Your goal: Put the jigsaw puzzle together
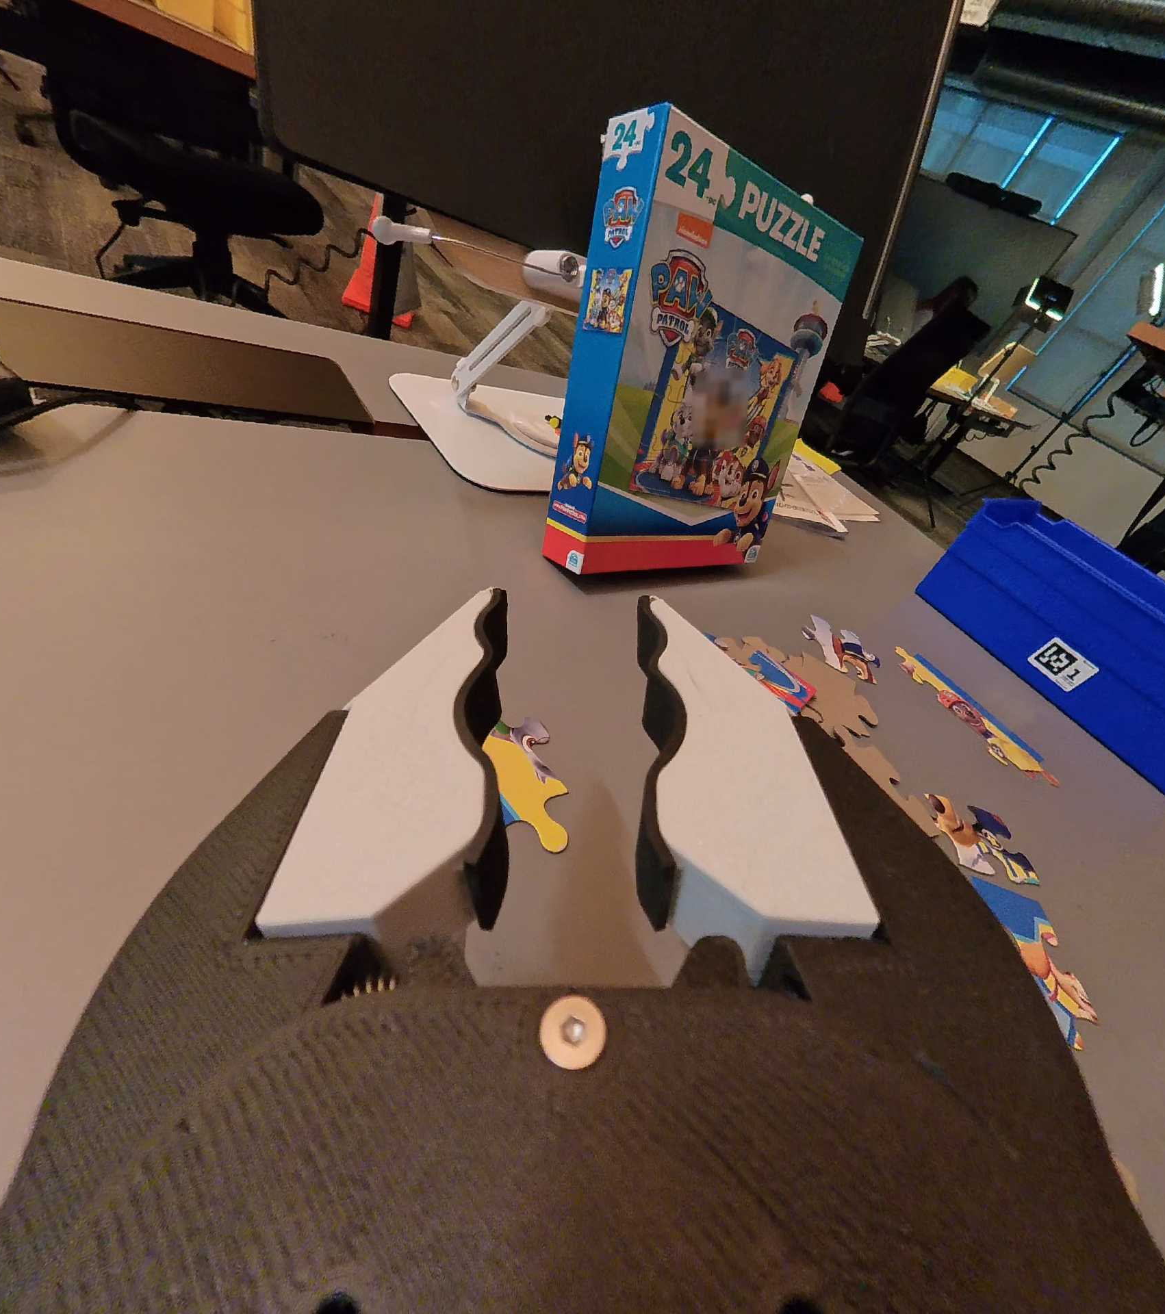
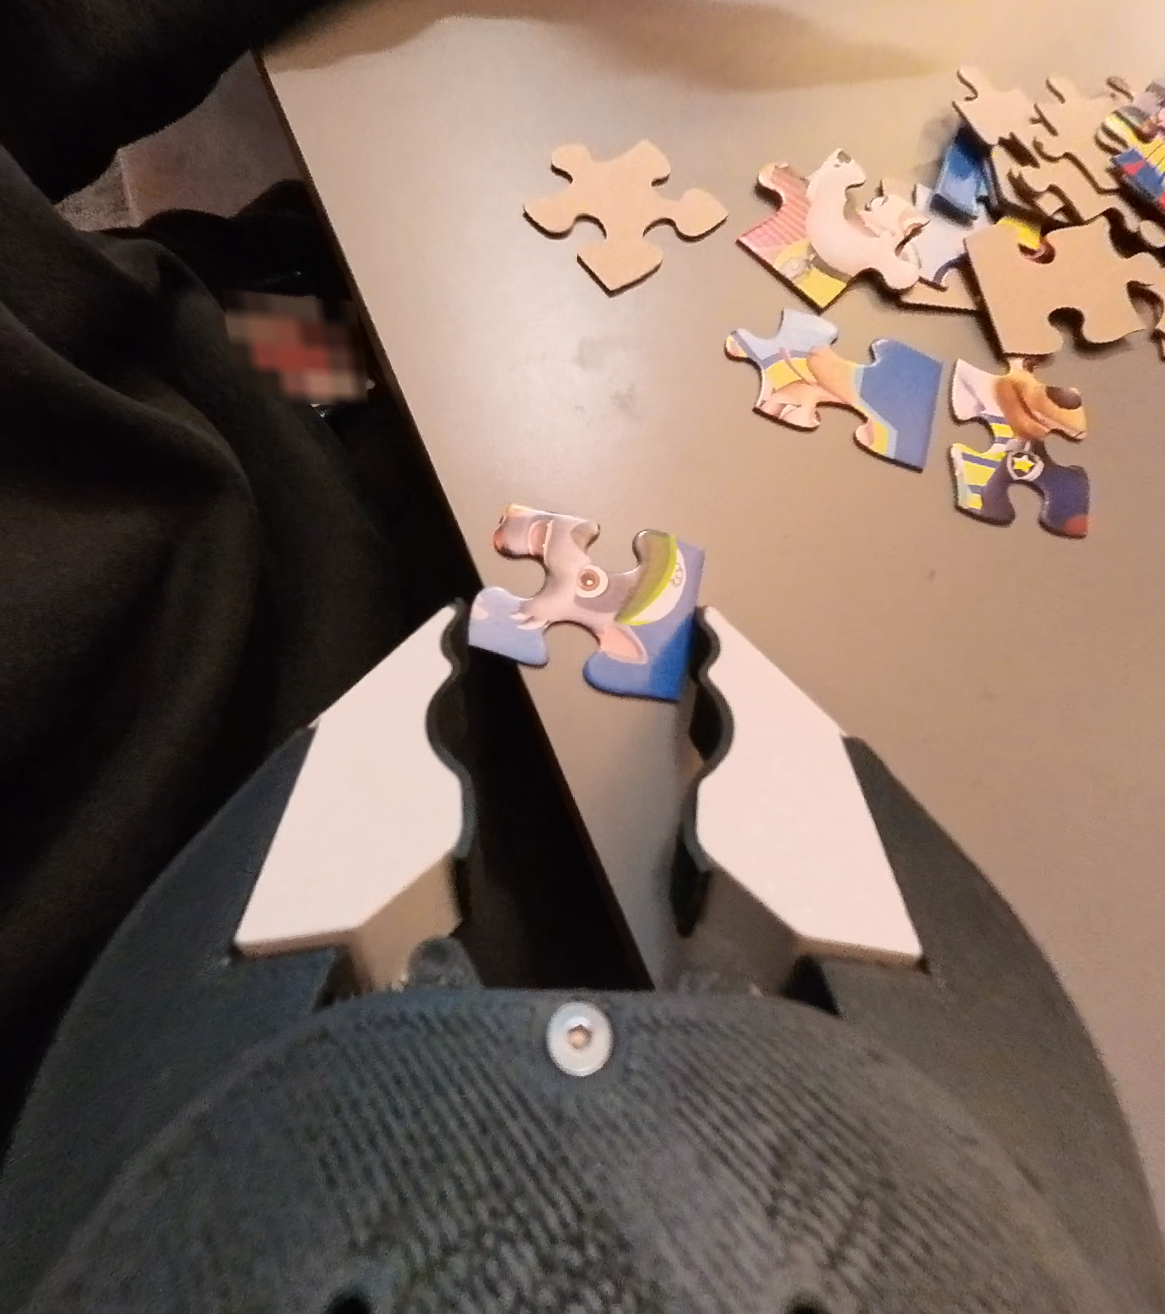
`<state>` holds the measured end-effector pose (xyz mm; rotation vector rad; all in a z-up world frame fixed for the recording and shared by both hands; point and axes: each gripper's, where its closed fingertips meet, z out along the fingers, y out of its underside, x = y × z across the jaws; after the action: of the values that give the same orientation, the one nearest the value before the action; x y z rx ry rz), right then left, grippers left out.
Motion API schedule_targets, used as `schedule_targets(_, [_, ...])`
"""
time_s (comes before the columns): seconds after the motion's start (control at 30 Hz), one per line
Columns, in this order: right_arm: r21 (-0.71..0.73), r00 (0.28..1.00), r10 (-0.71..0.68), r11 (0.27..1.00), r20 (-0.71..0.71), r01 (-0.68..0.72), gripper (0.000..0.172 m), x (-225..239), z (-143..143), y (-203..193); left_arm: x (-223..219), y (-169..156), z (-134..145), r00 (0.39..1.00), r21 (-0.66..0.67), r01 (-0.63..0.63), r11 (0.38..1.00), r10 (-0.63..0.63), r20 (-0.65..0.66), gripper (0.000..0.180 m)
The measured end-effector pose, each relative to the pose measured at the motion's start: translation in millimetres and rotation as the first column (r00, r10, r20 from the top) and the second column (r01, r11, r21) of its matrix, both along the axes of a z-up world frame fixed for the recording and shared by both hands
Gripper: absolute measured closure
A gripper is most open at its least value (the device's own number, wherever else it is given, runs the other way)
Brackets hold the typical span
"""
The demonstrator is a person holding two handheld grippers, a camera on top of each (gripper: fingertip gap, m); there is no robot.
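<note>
In the right wrist view my right gripper (image 2: 580, 615) is at the near edge of the grey table (image 2: 494, 320). Its two fingertips touch opposite sides of a blue and grey puzzle piece (image 2: 594, 604), which juts over the table edge. In the left wrist view my left gripper (image 1: 571, 601) is open above the table (image 1: 210, 604). A yellow puzzle piece (image 1: 530, 789) lies flat on the table under the gap, close to the left finger (image 1: 416, 746), and is not gripped. A colourful puzzle box (image 1: 693, 355) stands upright just beyond the fingertips.
Several loose pieces (image 1: 828, 690) lie right of the left gripper, some face down, and also show in the right wrist view (image 2: 836, 391). A blue bin (image 1: 1099, 661) sits at the right. A white stand (image 1: 487, 426) is behind the box. A person's dark clothing (image 2: 103, 426) borders the table edge. Across from one pair of fingers to the other is roughly 40 centimeters.
</note>
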<state>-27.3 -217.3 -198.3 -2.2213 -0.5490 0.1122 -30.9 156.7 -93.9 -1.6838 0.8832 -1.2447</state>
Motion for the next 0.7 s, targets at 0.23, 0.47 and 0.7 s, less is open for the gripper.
schedule_targets(0.23, [0.000,0.998,-0.002,1.000,-0.063,0.002,0.110,-7,3,-3,0,0,0,1.000,0.000,-0.002,1.000,0.002,0.002,0.146])
schedule_targets(0.47, [0.059,0.998,0.001,0.998,-0.069,0.003,0.110,-2,20,7,0,0,0,1.000,0.000,-0.001,1.000,0.001,-0.001,0.146])
schedule_targets(0.7, [0.159,0.997,0.081,0.984,-0.016,-0.078,0.110,14,55,59,-1,1,0,1.000,-0.007,-0.003,1.000,0.003,0.003,0.146])
